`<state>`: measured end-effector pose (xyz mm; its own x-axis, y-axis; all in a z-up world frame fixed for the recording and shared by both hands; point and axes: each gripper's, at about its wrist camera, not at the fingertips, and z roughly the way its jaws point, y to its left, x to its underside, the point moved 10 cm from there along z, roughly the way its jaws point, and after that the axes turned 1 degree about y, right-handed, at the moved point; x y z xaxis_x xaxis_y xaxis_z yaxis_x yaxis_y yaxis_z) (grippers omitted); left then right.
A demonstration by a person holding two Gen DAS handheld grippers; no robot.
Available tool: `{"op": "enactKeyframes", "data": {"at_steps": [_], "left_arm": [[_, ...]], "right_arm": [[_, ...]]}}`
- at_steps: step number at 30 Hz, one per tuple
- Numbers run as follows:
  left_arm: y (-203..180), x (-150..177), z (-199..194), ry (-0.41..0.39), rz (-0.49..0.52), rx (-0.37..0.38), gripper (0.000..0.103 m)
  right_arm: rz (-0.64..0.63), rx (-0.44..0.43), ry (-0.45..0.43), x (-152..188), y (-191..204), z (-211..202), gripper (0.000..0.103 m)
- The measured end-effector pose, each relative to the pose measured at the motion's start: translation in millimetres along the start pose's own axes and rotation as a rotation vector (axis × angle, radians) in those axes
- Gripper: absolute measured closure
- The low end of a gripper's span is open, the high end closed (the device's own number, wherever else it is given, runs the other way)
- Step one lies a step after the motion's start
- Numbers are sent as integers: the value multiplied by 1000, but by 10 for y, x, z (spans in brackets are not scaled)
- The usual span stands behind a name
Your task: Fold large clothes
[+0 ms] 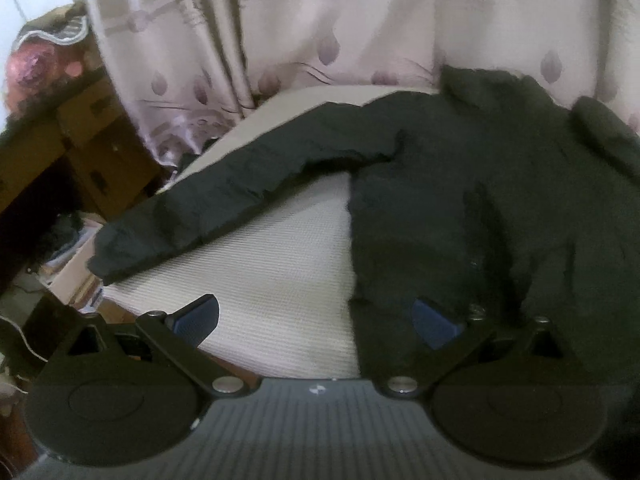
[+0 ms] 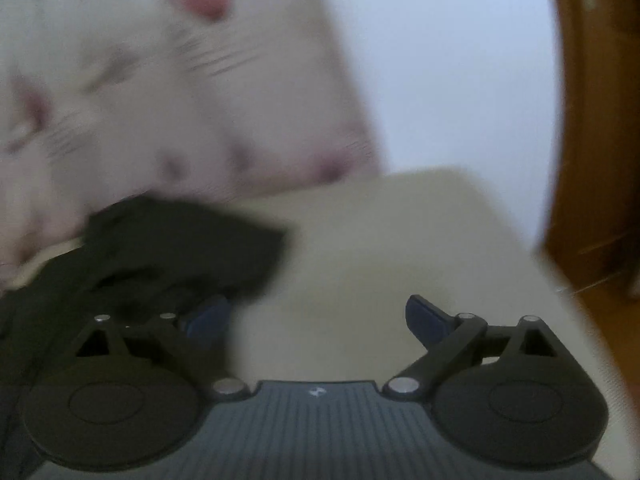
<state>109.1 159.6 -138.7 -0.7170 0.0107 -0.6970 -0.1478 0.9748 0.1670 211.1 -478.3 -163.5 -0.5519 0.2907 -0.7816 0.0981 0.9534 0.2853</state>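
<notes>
A large black jacket (image 1: 480,200) lies spread on a white textured table (image 1: 280,272), one long sleeve (image 1: 208,208) stretched out to the left. My left gripper (image 1: 316,320) is open over the jacket's bottom left corner, its right finger (image 1: 434,322) over the black cloth and its left finger (image 1: 198,318) over the white surface. In the blurred right wrist view, my right gripper (image 2: 316,316) is open, its left finger (image 2: 208,316) at the edge of the jacket's other sleeve (image 2: 168,248), its right finger (image 2: 426,318) over bare table (image 2: 400,240).
A pink flowered curtain (image 1: 320,32) hangs behind the table. Cardboard boxes (image 1: 80,140) and clutter stand at the left. A wooden door frame (image 2: 592,140) stands at the right beside a pale wall (image 2: 440,60).
</notes>
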Motion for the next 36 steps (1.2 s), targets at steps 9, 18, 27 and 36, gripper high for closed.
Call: {"op": "enactKeyframes", "data": {"at_steps": [9, 18, 27, 36], "left_arm": [[-141, -32, -169, -55, 48, -10, 0], [-94, 9, -24, -10, 46, -33, 0], [-5, 70, 107, 36, 46, -68, 0], [-30, 83, 120, 43, 31, -55, 0]], "right_arm": [[509, -306, 113, -139, 513, 1095, 7], [826, -299, 52, -139, 385, 1870, 7], [550, -134, -53, -553, 74, 1723, 93], [341, 315, -121, -1064, -1518, 761, 92]]}}
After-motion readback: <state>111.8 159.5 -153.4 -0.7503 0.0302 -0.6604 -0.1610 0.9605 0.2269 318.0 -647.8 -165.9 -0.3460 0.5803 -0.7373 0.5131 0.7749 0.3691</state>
